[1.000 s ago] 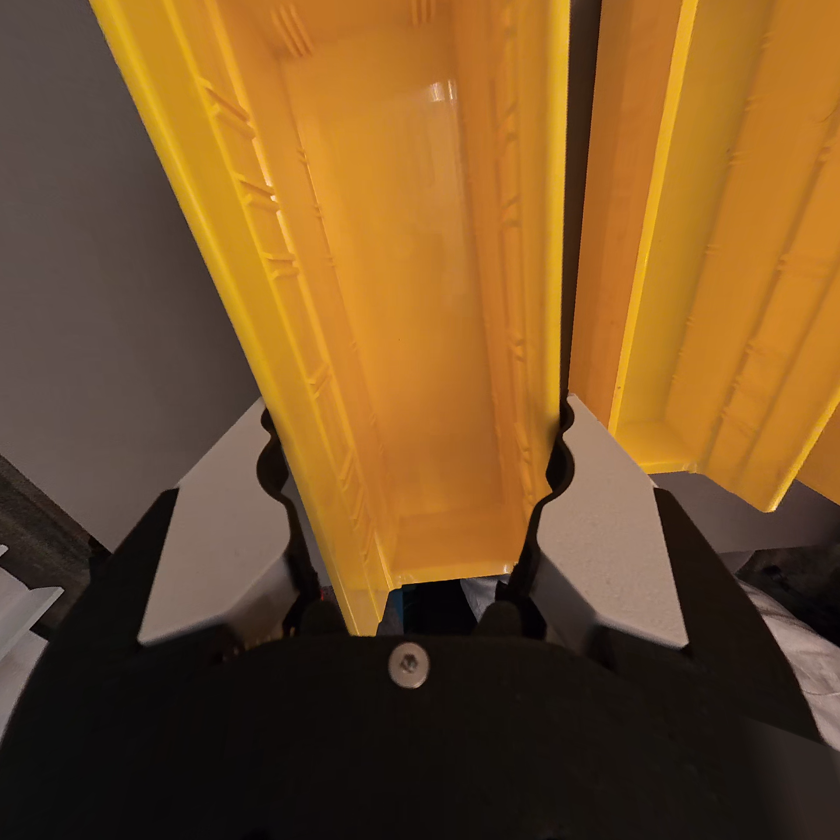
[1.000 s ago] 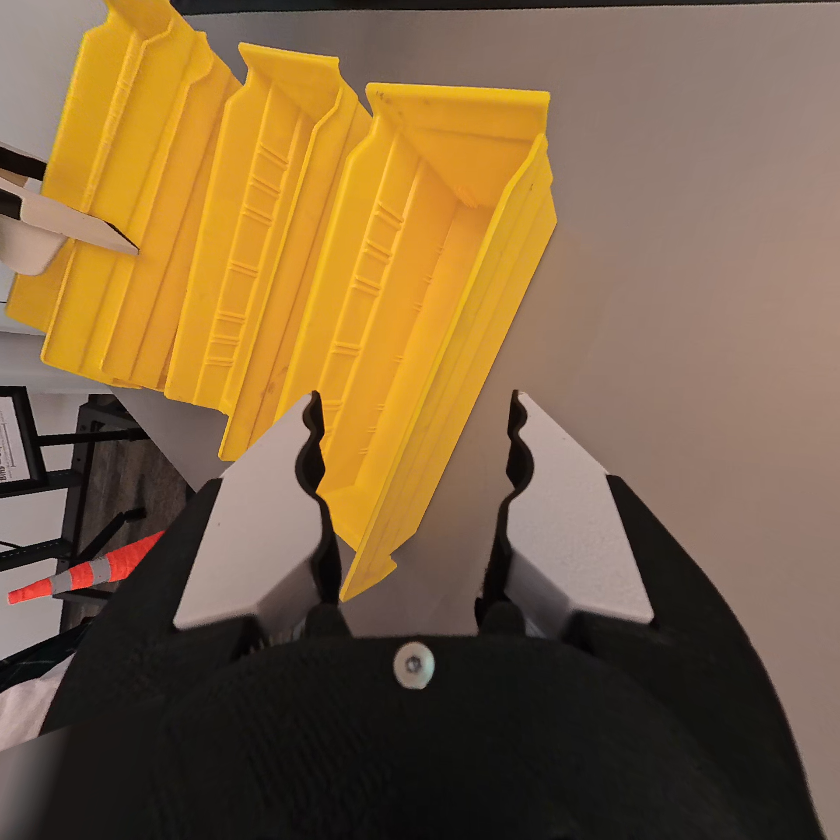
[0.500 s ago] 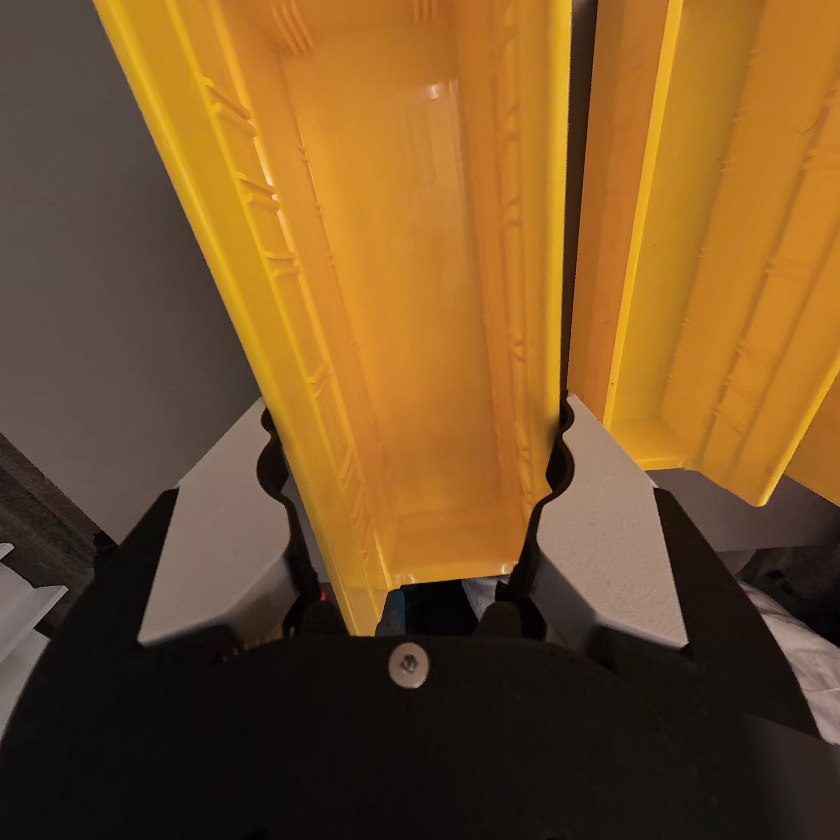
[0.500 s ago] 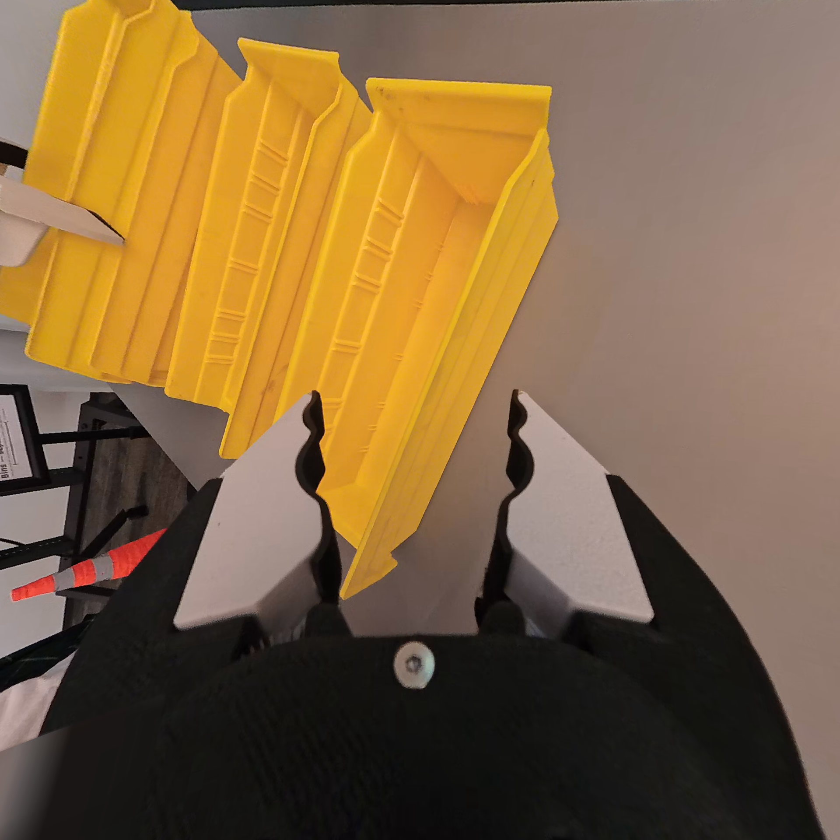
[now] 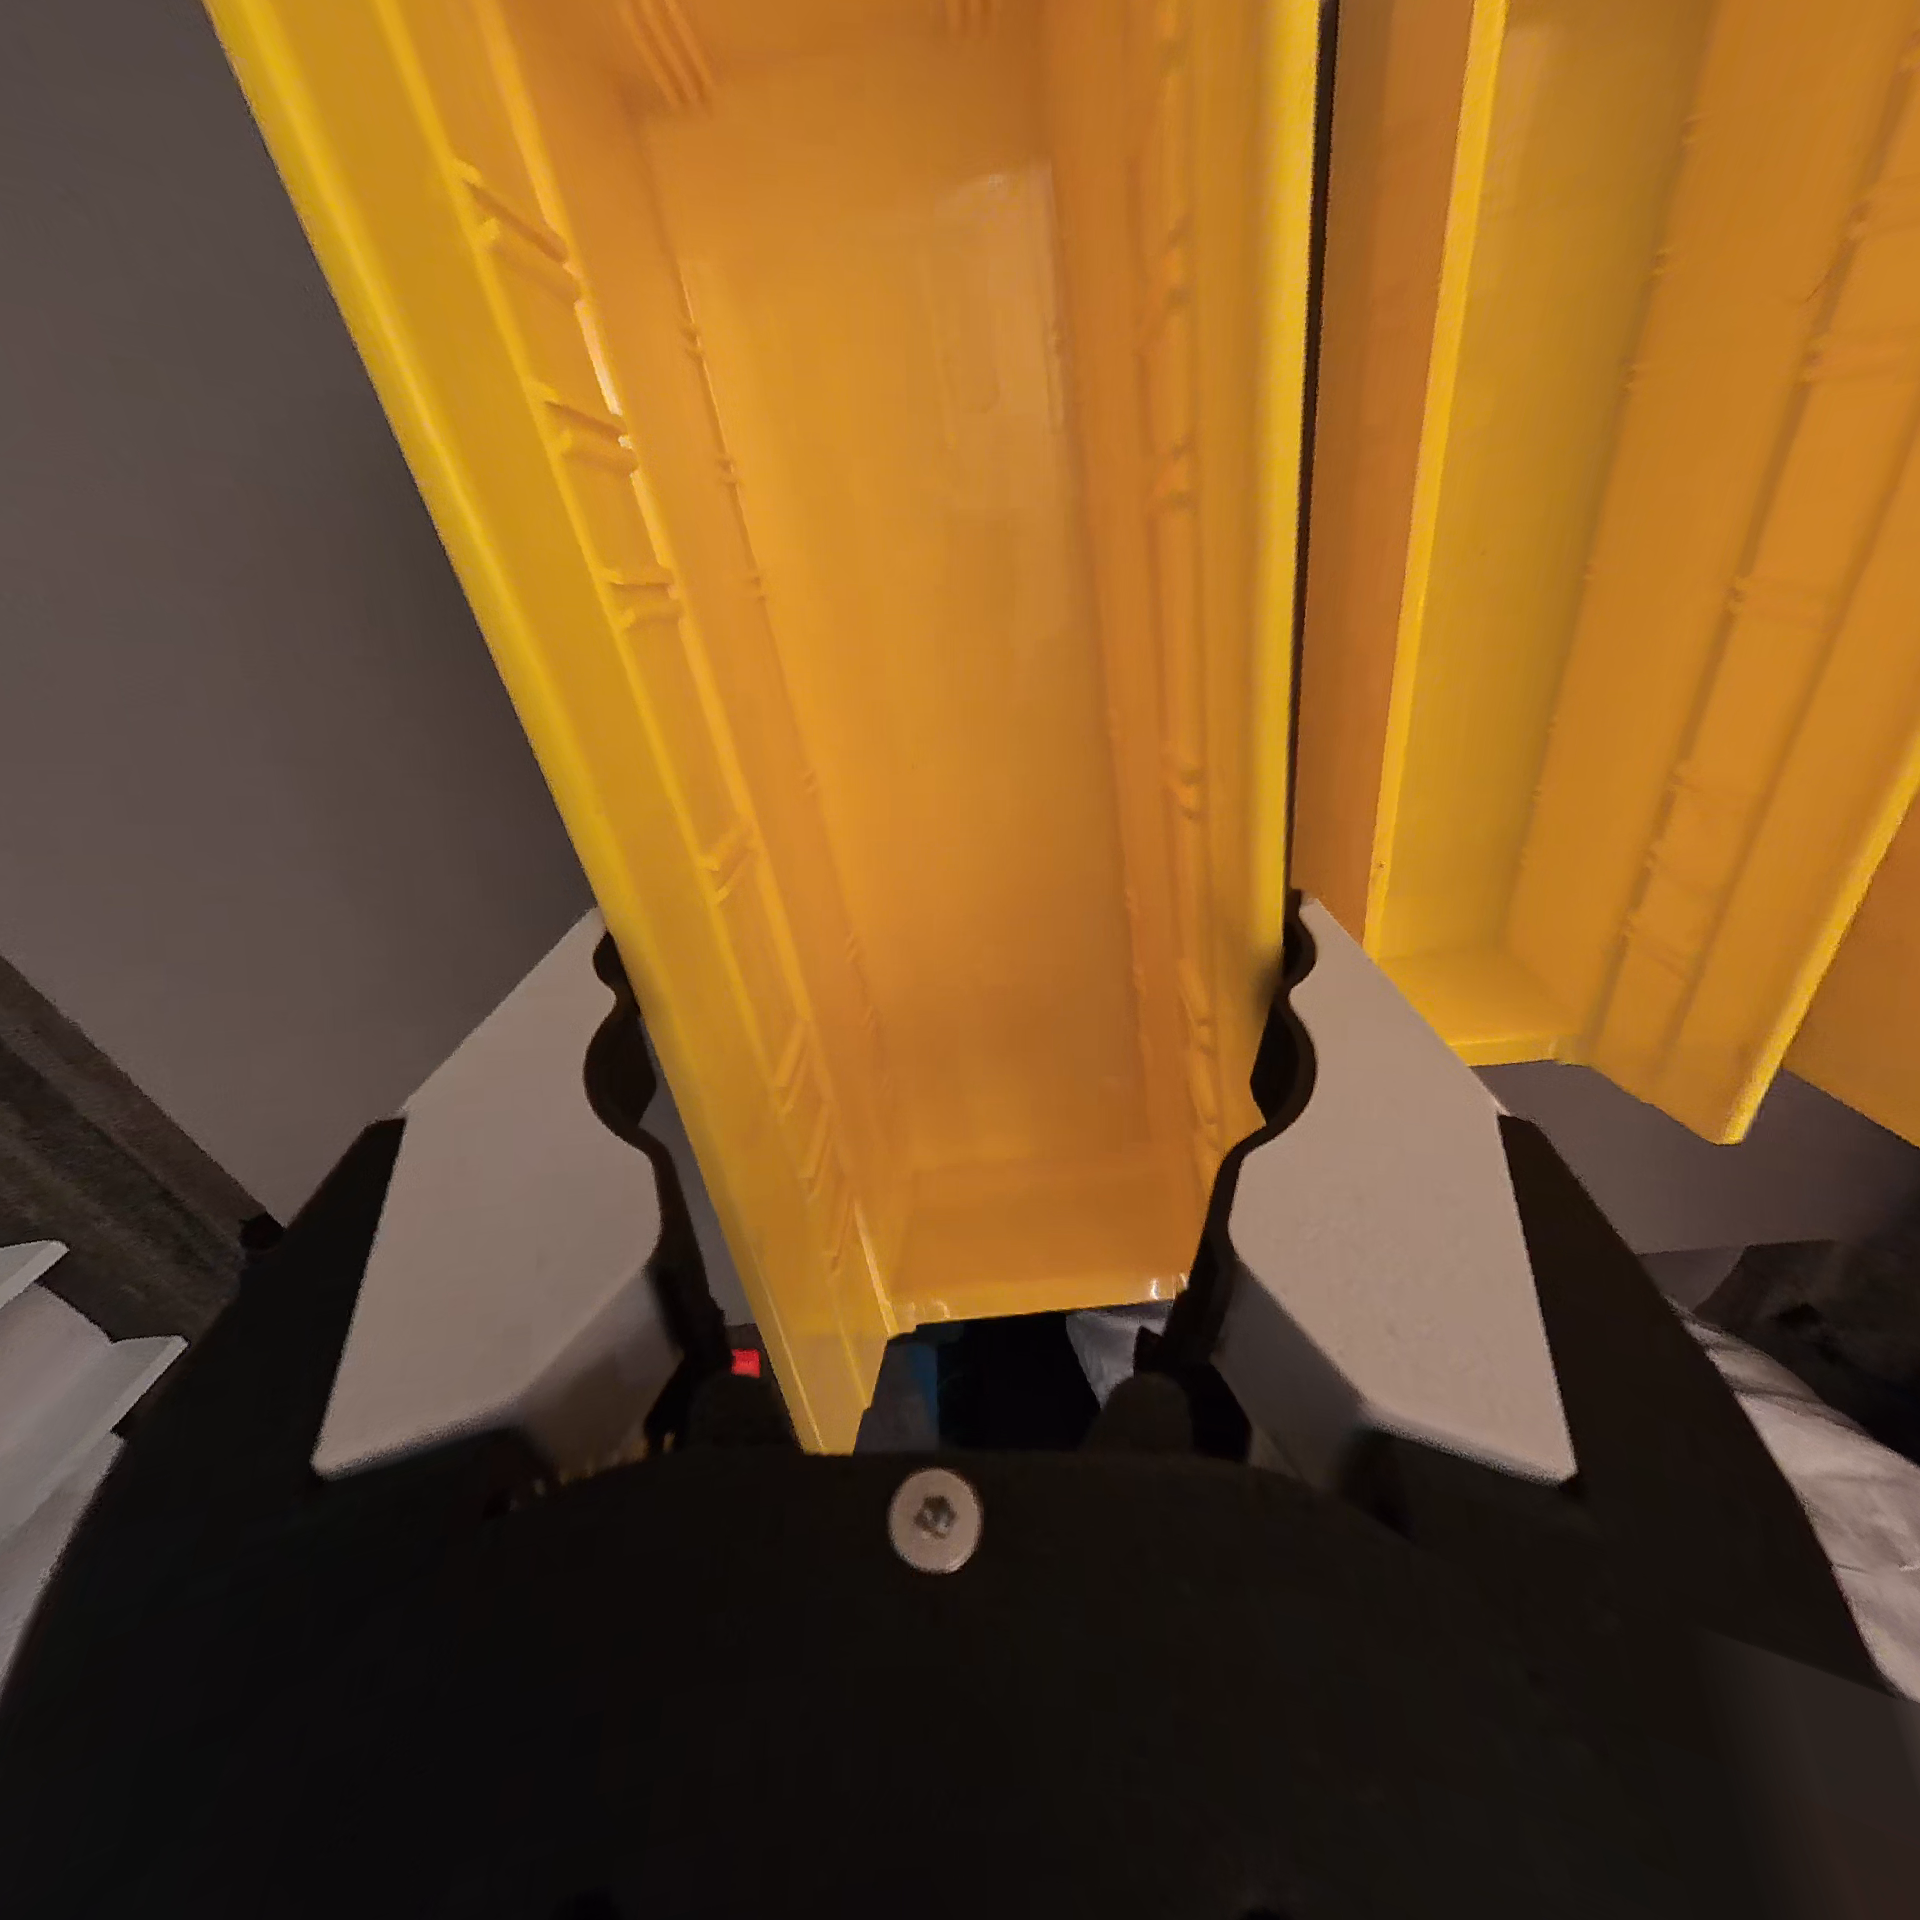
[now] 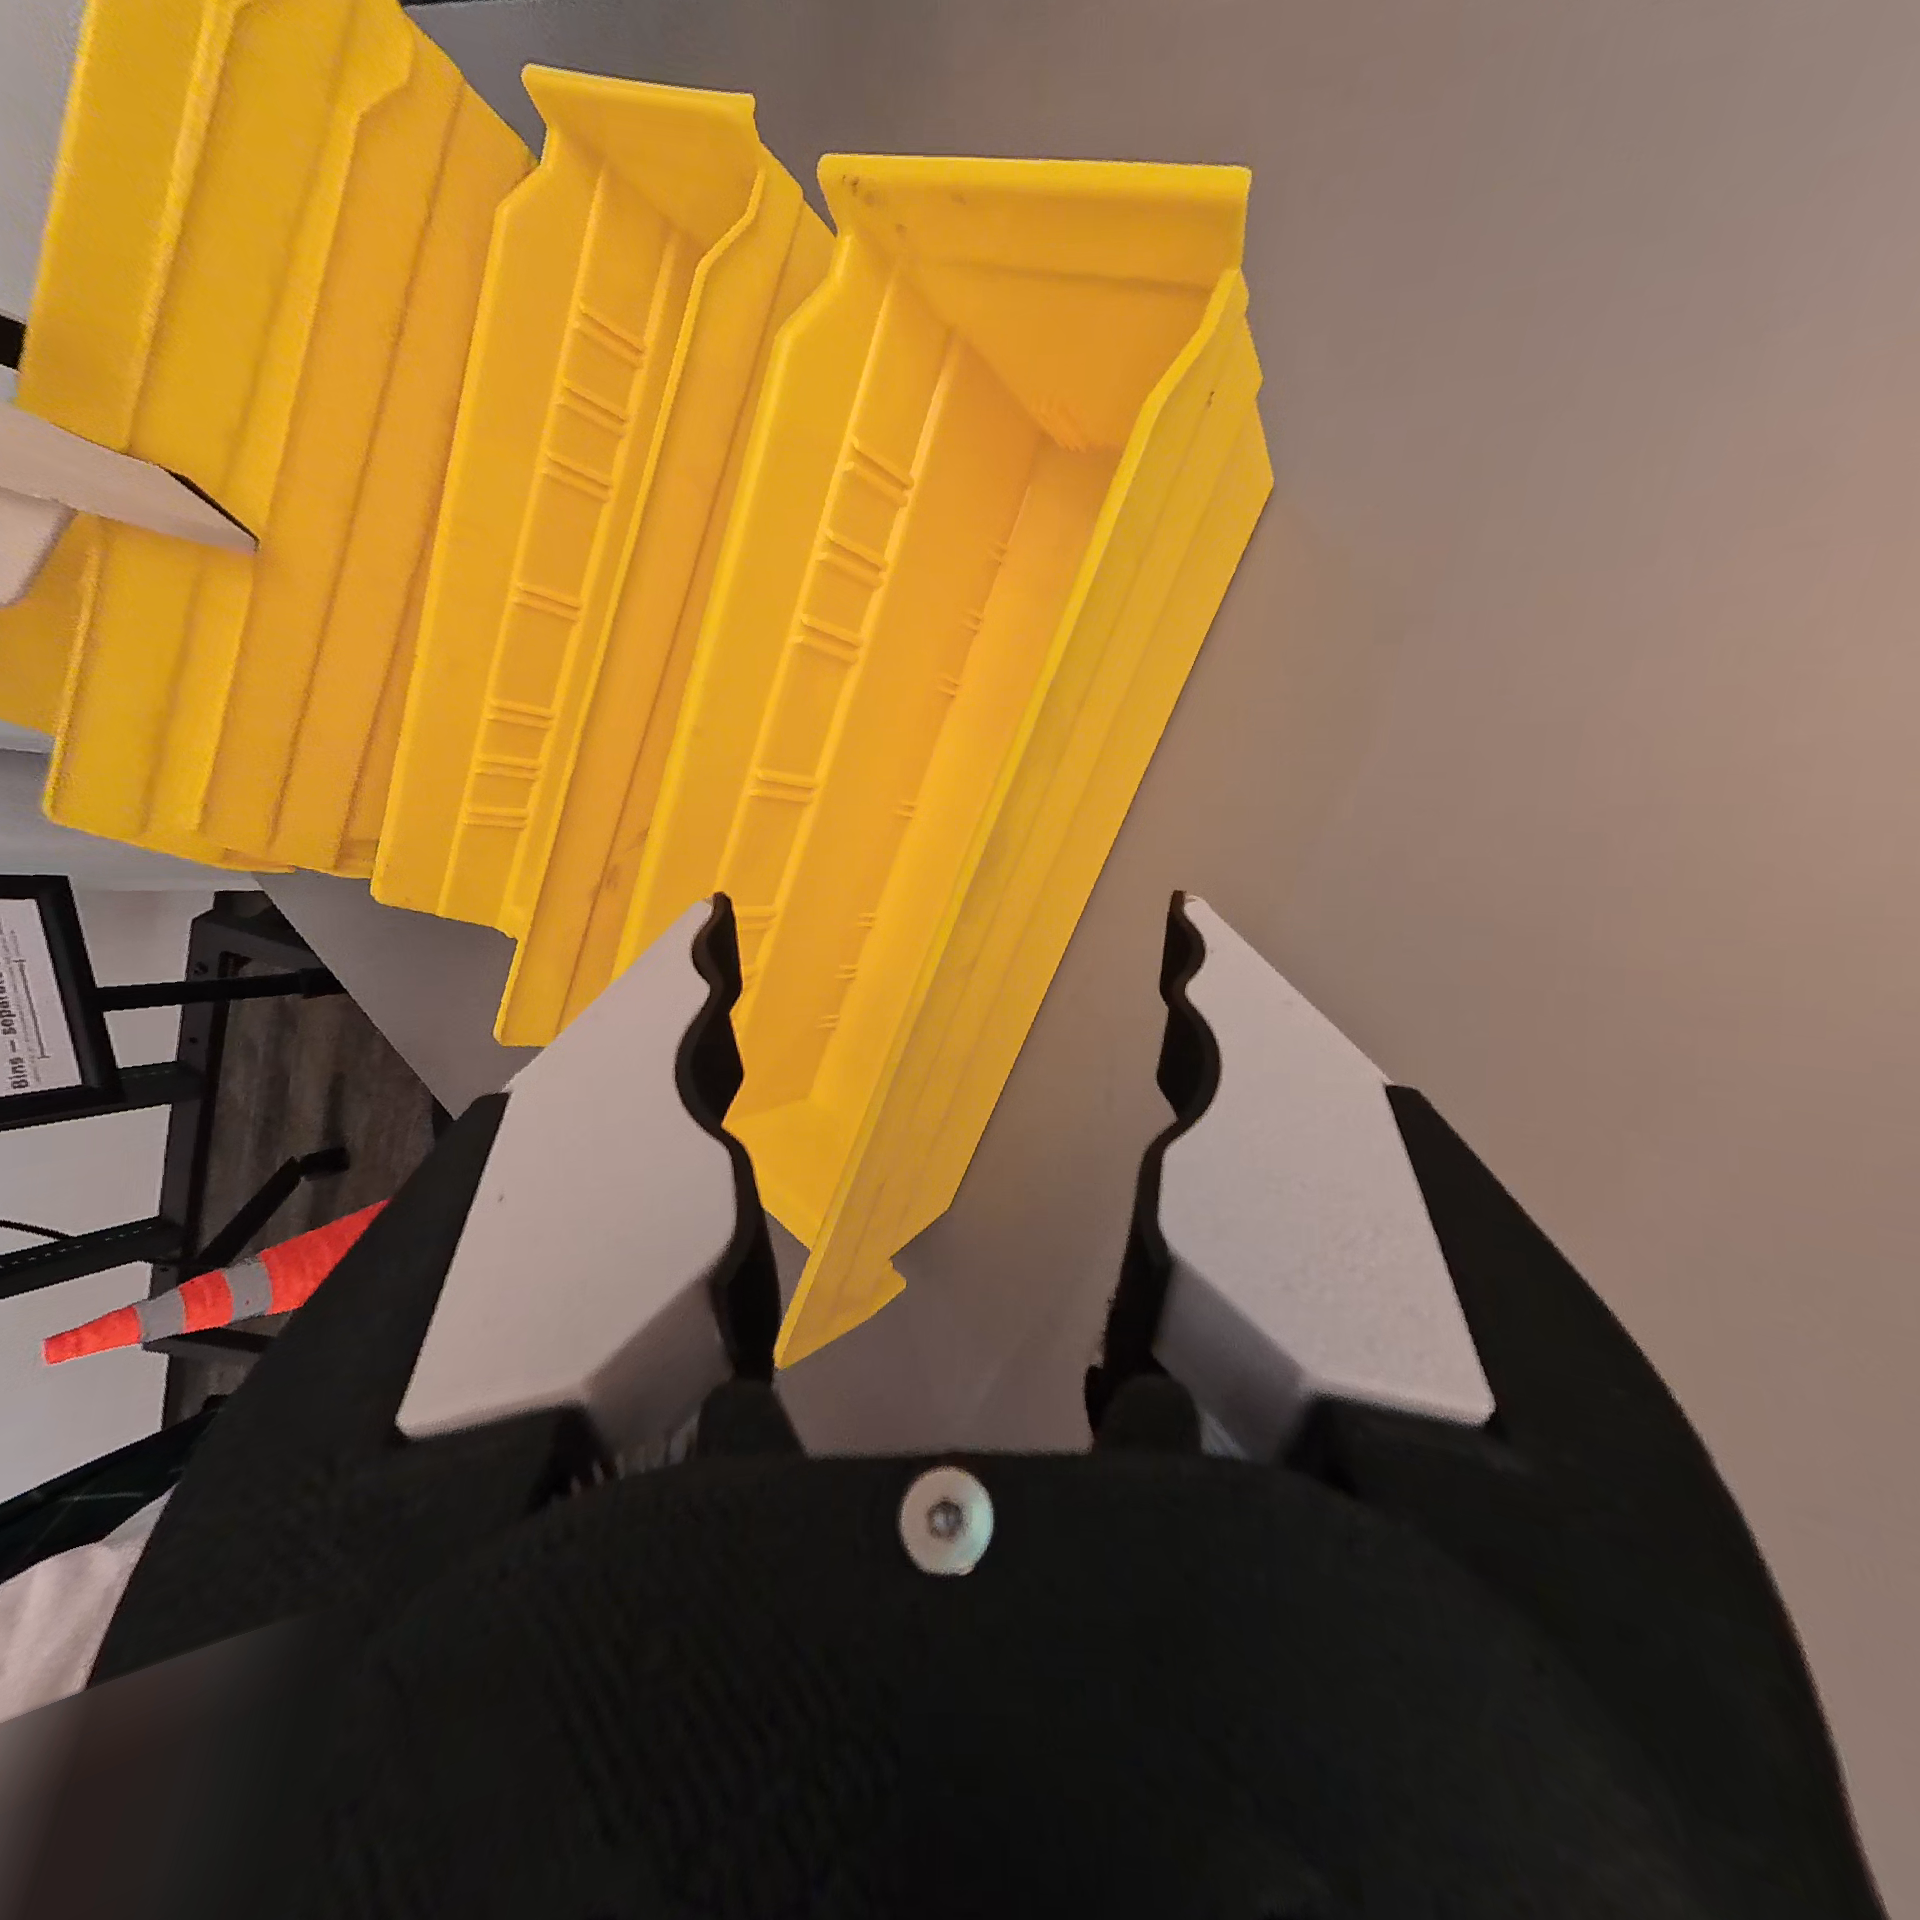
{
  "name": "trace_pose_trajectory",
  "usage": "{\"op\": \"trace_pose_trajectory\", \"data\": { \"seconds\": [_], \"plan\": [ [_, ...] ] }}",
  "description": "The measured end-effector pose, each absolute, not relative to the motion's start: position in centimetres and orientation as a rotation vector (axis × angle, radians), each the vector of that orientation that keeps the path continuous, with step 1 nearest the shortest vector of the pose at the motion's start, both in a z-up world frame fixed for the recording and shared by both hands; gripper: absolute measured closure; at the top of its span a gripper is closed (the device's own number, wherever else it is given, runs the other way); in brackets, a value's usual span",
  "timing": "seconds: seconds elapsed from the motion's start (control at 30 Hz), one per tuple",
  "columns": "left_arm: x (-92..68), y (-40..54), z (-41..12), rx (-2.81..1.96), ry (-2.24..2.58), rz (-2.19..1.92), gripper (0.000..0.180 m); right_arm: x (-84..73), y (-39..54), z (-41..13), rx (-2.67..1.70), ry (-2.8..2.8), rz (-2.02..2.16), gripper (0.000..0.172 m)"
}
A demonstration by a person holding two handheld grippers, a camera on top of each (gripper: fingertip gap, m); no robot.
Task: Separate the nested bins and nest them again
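On grey table (image 6: 1558,623): three yellow ribbed plastic bins side by side, unlabelled. Left gripper (image 5: 945,935) pinches 9 o'clock bin (image 5: 935,623); right gripper (image 6: 951,914) spread, straddling 3 o'clock bin (image 6: 935,675) wall.

Left gripper (image 5: 951,1039), black body w/ grey fingers, jaws spread wide, both pads against the outer walls of a long yellow plastic bin (image 5: 987,644); right gripper (image 6: 951,1039), same build, jaws apart, nothing clamped btwn its pads.
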State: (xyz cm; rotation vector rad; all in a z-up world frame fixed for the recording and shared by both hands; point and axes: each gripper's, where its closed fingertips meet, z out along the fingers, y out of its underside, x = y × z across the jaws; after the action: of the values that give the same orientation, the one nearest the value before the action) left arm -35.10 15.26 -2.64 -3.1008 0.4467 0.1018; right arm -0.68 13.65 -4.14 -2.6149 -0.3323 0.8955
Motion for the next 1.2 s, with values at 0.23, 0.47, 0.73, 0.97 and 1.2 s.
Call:
{"op": "trace_pose_trajectory", "data": {
  "seconds": [0.23, 0.47, 0.73, 0.97, 1.2],
  "plan": [
    [-36.1, 14.8, -4.6, -3.146, 0.489, 0.249, 0.062, -0.7, 13.6, -4.3, -2.624, -0.335, 0.898, 0.09],
    [-35.4, 14.7, -5.3, -3.153, 0.547, 0.267, 0.062, -0.7, 13.6, -4.4, -2.627, -0.337, 0.9, 0.09],
    [-35.0, 15.3, -4.5, -3.162, 0.449, 0.129, 0.062, -0.6, 13.6, -4.5, -2.632, -0.332, 0.903, 0.09],
    [-35.7, 15.6, -3.6, -3.145, 0.439, 0.147, 0.062, -0.7, 13.6, -4.7, -2.638, -0.339, 0.903, 0.09],
    [-34.9, 15.5, -3.6, -3.167, 0.333, -0.08, 0.062, -0.6, 13.5, -4.8, -2.648, -0.335, 0.905, 0.09]
  ]
}}
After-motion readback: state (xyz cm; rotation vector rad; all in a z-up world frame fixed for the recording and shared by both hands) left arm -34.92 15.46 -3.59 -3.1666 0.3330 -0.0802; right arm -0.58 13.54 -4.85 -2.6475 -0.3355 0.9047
